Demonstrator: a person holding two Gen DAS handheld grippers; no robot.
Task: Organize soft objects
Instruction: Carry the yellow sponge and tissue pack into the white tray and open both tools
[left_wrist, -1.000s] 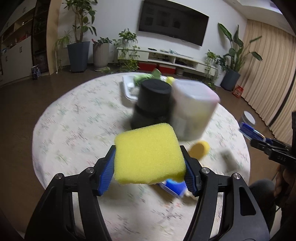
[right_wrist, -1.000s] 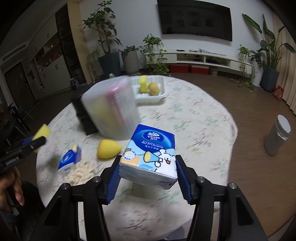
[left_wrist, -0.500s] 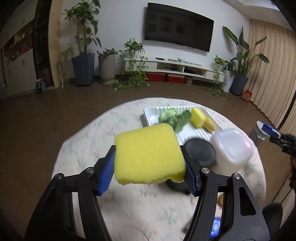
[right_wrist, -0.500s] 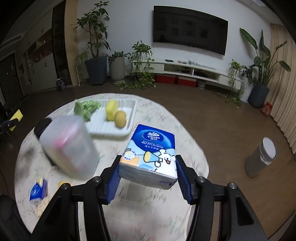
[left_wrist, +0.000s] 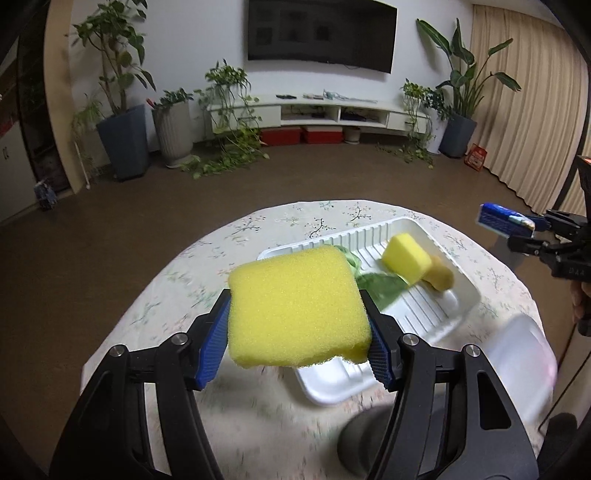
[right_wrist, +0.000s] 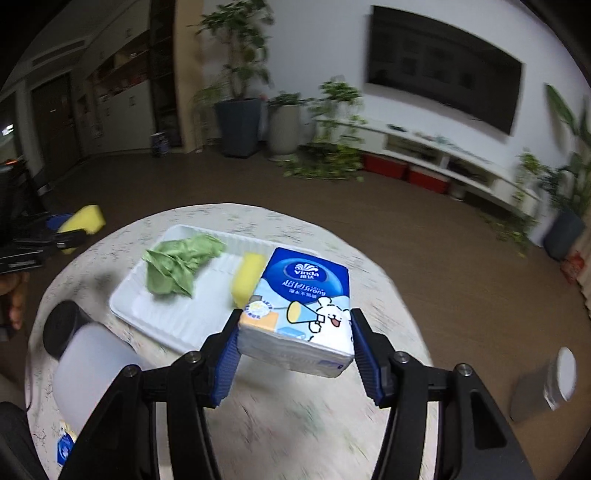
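A round table (left_wrist: 258, 236) covered by a pale cloth with a small floral print was seen from both wrist views. A white ribbed tray (right_wrist: 177, 325) was set directly on it, toward the far side. Nearer the cameras, a black cylindrical container (right_wrist: 62, 328) and a translucent plastic container (right_wrist: 88, 373) were placed just beside each other, close to the tray's near edge. A small blue tissue packet (right_wrist: 64, 448) was lain at the table's near left rim in the right wrist view.
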